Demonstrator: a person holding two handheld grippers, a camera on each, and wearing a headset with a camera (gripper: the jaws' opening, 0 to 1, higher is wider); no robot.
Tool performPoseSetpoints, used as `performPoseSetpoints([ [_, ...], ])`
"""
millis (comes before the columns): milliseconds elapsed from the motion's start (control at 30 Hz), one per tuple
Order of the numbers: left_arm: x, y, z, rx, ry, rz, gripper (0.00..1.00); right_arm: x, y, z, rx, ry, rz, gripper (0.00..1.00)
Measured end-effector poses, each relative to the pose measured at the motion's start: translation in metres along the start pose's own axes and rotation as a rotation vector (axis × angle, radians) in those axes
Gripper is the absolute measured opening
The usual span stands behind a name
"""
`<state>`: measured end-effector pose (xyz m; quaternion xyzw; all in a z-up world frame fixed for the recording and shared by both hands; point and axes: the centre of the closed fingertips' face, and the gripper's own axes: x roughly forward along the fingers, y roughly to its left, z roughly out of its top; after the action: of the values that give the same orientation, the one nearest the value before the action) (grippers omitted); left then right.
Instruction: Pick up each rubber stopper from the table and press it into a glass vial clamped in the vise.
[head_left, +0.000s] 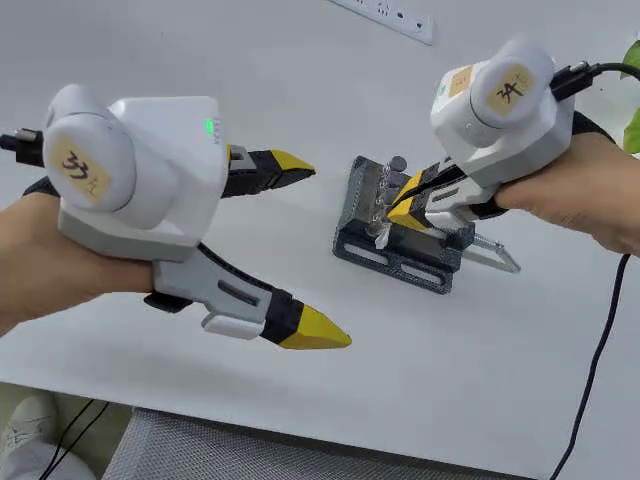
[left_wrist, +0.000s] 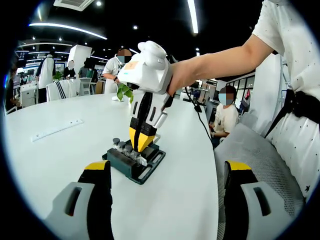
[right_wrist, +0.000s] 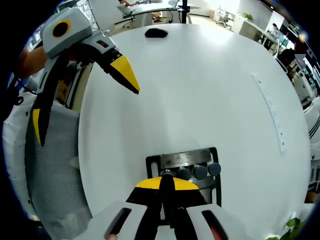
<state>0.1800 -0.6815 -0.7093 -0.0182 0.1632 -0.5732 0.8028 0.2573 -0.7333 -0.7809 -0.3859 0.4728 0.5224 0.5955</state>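
The broad white table (head_left: 470, 380) carried little besides the work. Over it, well off to one side of the vise, the left gripper (head_left: 308, 248) hung in a hand with its jaws spread wide and nothing between them. The right gripper (head_left: 405, 211) had its jaws closed together, yellow tips down on one end of the vial row; whether they pinched anything I couldn't tell. The dark vise (head_left: 392, 263) stood on the table, clamping a row of glass vials (head_left: 380, 212). Grey rubber stoppers (right_wrist: 200, 171) sat in the vial tops just beside those tips.
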Motion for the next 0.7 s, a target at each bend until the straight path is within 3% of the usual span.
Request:
performPoseSetpoints([
  [700,0.0008,-0.0004,0.0021,-0.004,-0.008,0.000,0.93,0.0003,0.0009,-0.0003,-0.024,0.051,0.038,0.01],
])
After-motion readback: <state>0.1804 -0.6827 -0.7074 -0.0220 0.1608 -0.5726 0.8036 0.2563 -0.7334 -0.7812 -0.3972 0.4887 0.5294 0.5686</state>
